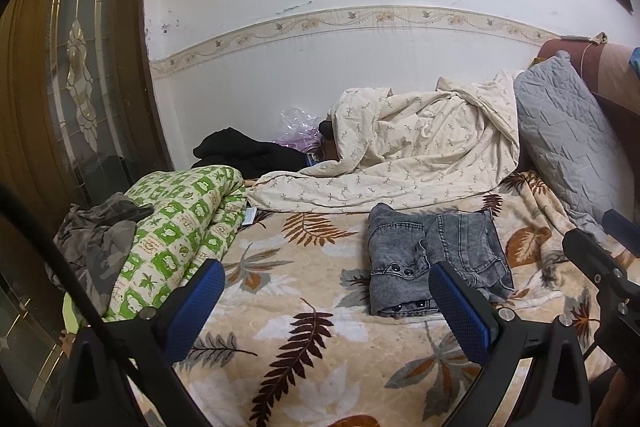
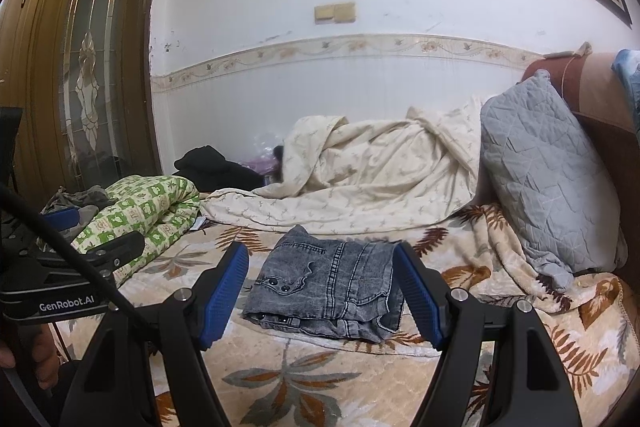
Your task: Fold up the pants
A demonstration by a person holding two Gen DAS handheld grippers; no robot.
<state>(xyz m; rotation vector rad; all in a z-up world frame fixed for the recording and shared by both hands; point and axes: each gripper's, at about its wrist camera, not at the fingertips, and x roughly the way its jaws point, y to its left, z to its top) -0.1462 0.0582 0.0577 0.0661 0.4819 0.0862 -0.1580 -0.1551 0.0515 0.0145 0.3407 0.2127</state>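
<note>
The grey denim pants (image 1: 432,259) lie folded into a compact bundle on the leaf-patterned blanket (image 1: 304,307); they also show in the right wrist view (image 2: 332,287). My left gripper (image 1: 324,303) is open and empty, held above the blanket to the left of the pants. My right gripper (image 2: 320,291) is open and empty, its blue pads (image 2: 224,299) standing on either side of the bundle from the near side, apart from it. The right gripper also shows at the right edge of the left wrist view (image 1: 600,259).
A rolled green-and-white quilt (image 1: 180,239) with grey clothing (image 1: 96,243) lies at the left. A cream duvet (image 1: 408,155) and black clothes (image 1: 248,155) lie along the wall. A grey pillow (image 1: 568,139) leans on the headboard at right. A wooden wardrobe (image 1: 72,75) stands at left.
</note>
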